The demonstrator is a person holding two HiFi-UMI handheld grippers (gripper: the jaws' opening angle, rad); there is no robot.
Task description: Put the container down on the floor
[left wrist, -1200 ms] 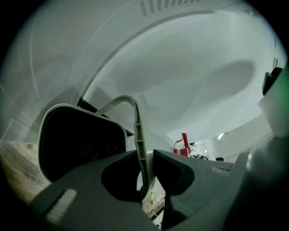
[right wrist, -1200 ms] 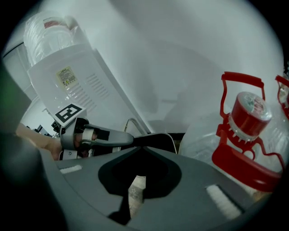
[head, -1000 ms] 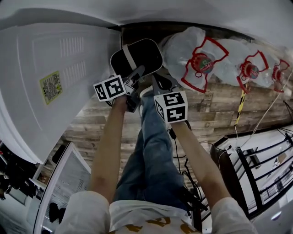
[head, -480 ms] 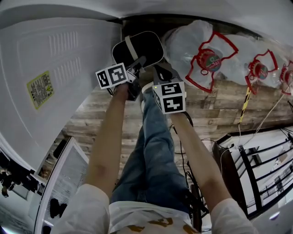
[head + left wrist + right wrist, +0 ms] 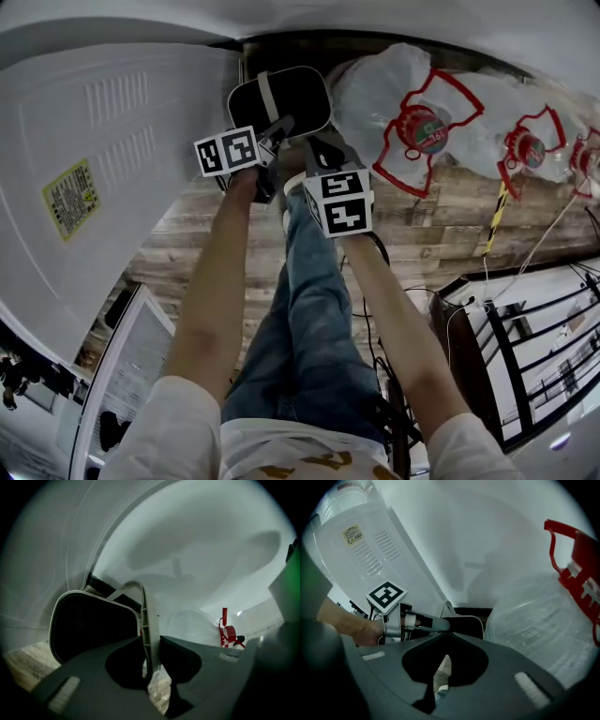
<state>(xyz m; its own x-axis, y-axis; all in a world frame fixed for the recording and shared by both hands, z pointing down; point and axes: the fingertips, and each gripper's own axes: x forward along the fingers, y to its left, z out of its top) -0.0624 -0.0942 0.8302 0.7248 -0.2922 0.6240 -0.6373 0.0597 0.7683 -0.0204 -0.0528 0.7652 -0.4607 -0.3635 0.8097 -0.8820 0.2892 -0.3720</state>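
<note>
The container (image 5: 281,98) is a black bin with a white rim and a pale strap handle (image 5: 148,620). It hangs close over the wooden floor (image 5: 441,225) by the wall. My left gripper (image 5: 150,651) is shut on the handle, which runs upright between its jaws; in the head view the left gripper (image 5: 278,128) reaches the bin's near rim. My right gripper (image 5: 445,633) is shut with nothing in it, just right of the left one and short of the container (image 5: 468,623). In the head view the right gripper (image 5: 317,152) sits below the bin.
Large clear water jugs with red handles (image 5: 403,103) (image 5: 511,141) lie right of the container. A white appliance (image 5: 103,169) stands on its left. My jeans leg (image 5: 309,309) is below the grippers. A black rack (image 5: 525,347) and cables are at the right.
Both grippers and the container have shifted a little farther from me, toward the wall. The left gripper's hold on the handle is unchanged.
</note>
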